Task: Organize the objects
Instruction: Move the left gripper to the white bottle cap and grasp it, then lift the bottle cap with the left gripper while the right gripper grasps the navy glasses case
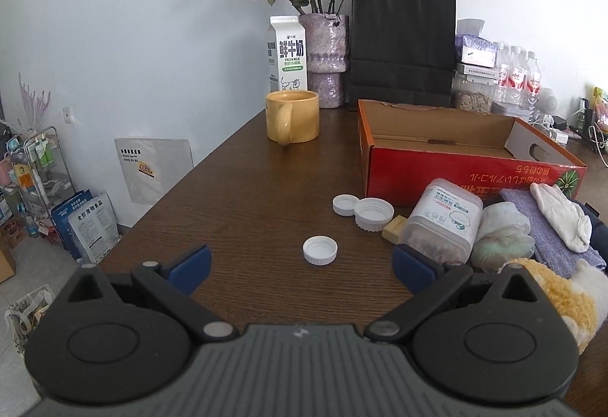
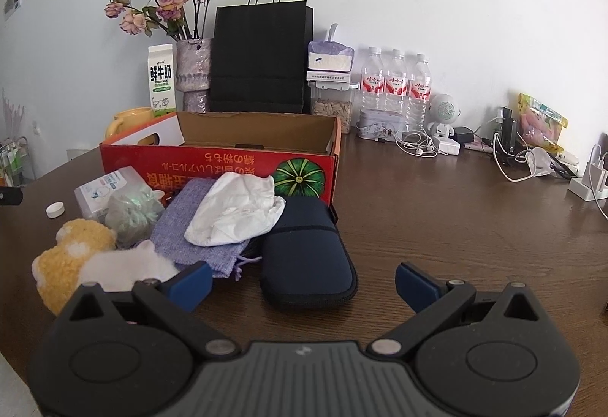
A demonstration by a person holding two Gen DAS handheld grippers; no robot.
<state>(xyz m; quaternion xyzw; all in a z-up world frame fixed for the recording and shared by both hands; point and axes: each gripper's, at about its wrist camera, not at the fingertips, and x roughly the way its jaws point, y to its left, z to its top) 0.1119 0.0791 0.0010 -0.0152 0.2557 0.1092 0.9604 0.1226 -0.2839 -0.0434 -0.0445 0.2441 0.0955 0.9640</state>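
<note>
The open red box [image 1: 448,158] sat at the back of the tabletop [image 1: 243,181], likely the place for the clutter heaped before it. 1 white cap [image 1: 320,250] lay apart, centred ahead of your left tool [image 1: 302,263], spread wide and empty. Your right tool [image 2: 304,280], equally wide and empty, faced the dark pouch [image 2: 307,253].

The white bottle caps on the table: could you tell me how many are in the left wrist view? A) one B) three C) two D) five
B: one white cap lies alone ahead of the open left gripper, and two more caps touch near the red box.
</note>
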